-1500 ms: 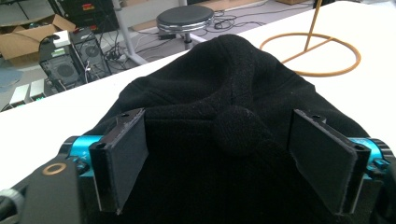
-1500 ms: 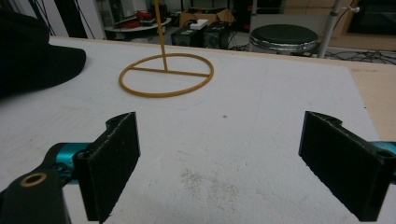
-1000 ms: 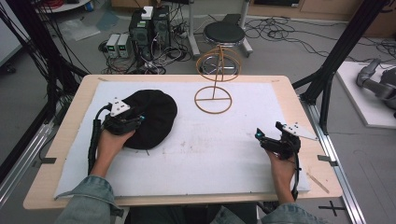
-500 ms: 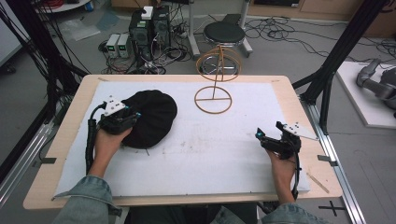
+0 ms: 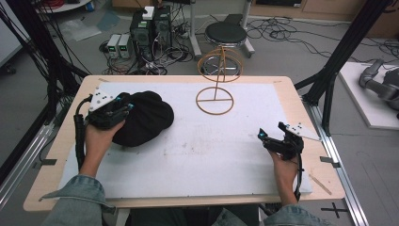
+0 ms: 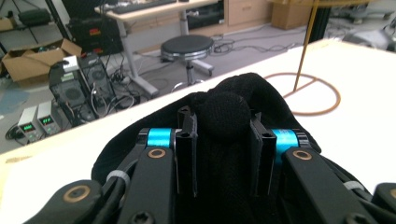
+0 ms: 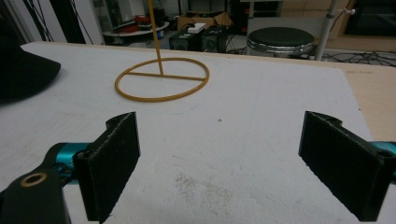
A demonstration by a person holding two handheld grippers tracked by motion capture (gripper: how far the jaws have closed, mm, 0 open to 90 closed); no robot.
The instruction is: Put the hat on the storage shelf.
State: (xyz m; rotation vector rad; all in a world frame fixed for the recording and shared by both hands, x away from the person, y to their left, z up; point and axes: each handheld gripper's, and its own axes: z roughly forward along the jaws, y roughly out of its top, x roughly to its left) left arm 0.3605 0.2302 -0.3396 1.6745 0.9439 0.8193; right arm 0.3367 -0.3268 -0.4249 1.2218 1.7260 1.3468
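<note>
Left gripper view: the black knit hat (image 6: 224, 112) sits bunched between the left gripper (image 6: 223, 140) jaws, clamped on a fold of it. It lies near the table's (image 5: 188, 169) left edge, toward the far corner. Soft, light and floppy by the look of it, so a pinched fold should hold. The wire hat stand (image 5: 215, 80) stands at the far edge's middle. The right gripper (image 5: 275, 141) rests near the right edge, jaws wide apart. Since the earlier frame the hat has bunched and shifted slightly under the left gripper.

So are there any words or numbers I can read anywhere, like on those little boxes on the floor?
Two small grey boxes on the floor: green lit digits, too blurred to read.
Black knitted hat, thin yellow wire stand, white table cover: no writing.
Nothing else is readable.
</note>
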